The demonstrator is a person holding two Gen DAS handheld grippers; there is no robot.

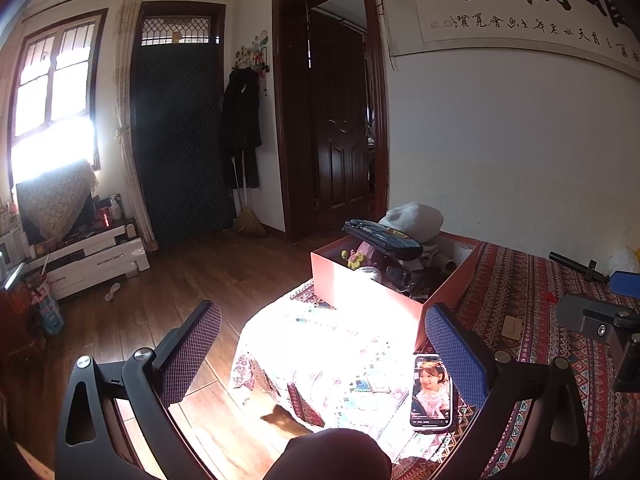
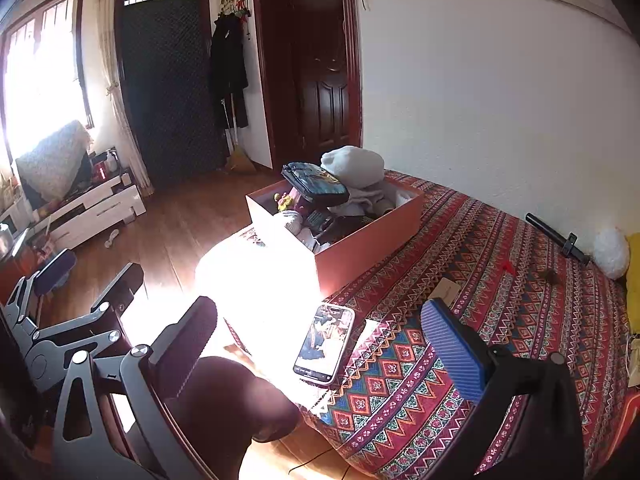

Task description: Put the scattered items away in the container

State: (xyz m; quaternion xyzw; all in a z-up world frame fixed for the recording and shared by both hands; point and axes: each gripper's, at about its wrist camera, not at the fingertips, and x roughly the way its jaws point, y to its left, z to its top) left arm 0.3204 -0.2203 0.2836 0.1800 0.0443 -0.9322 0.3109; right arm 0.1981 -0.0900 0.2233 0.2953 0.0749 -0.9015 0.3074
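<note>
- Left gripper [image 1: 324, 356]: its two mesh-padded fingers stand wide apart and hold nothing. It is raised off the patterned red woven cloth [image 1: 540, 300] covering the bed, most likely as a ready pose with room to close on whatever is chosen next.
- Right gripper [image 2: 320, 354]: fingers likewise spread wide and empty, raised above the near edge of the cloth.
- Container: the open salmon-pink rectangular cardboard box [image 2: 360, 248] rests on the cloth straight ahead of both finger pairs, well beyond the tips. It is already heaped; a dark zip pouch [image 2: 316, 184] lies across the pile and a pale grey knitted hat [image 2: 352, 166] sits above the rim at the far side. The load looks top-heavy, so further additions may slide off.
- Loose items: a smartphone with a lit screen [image 2: 325, 343] lies flat on the cloth between the right gripper's fingers, just ahead of them; in the left view it lies just beside the inner face of the right-hand finger. A small tan card-like tag [image 2: 446, 292] lies just beyond the right gripper's blue finger. A black rod with a clamp [image 2: 556, 238] lies against the wall, far to the right of the fingers.
- Judgement: the task is mostly done; the phone is the nearest candidate, and being thin and flat it calls for an edge grasp.
</note>
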